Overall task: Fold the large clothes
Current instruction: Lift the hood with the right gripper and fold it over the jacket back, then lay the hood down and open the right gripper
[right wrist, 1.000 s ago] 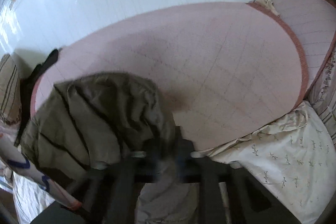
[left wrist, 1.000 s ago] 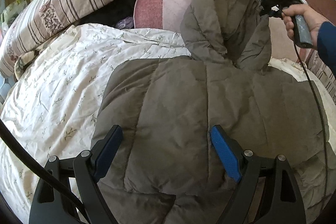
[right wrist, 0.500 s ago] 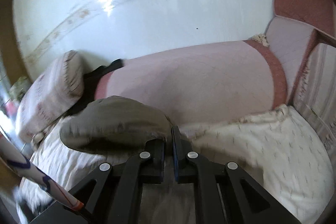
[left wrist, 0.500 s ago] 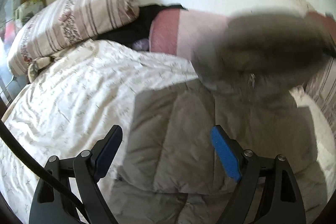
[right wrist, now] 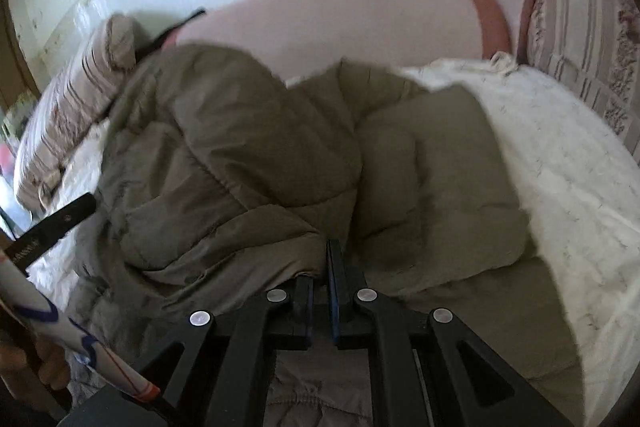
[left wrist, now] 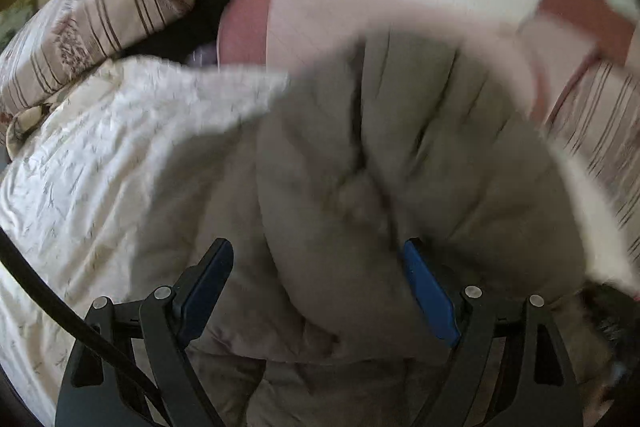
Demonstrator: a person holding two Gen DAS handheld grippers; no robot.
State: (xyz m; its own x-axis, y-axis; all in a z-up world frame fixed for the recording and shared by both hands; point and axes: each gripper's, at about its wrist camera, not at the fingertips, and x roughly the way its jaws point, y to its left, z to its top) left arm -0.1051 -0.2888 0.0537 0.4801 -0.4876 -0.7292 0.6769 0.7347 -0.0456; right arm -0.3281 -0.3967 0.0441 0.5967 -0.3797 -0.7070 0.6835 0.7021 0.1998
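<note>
A large olive-brown padded jacket (left wrist: 400, 167) lies on a white flowered bedspread (left wrist: 100, 167). Its hood (right wrist: 240, 147) is folded down over the back of the jacket. My left gripper (left wrist: 316, 279) is open and empty, its blue-padded fingers (left wrist: 424, 287) spread just above the jacket's lower part. My right gripper (right wrist: 320, 263) is shut on the hood's edge and holds it low over the jacket body (right wrist: 432, 179). The left wrist view is blurred by motion.
A striped pillow (left wrist: 100, 27) lies at the far left, a pink headboard cushion (right wrist: 340, 23) along the white wall, and a striped cushion (right wrist: 580, 47) at the right. A dark garment (left wrist: 192, 27) is wedged behind the pillow. The left gripper's body (right wrist: 52, 227) shows at the left edge.
My right gripper has carried the hood from raised near the headboard down and forward over the jacket's back. The left gripper stayed open over the jacket.
</note>
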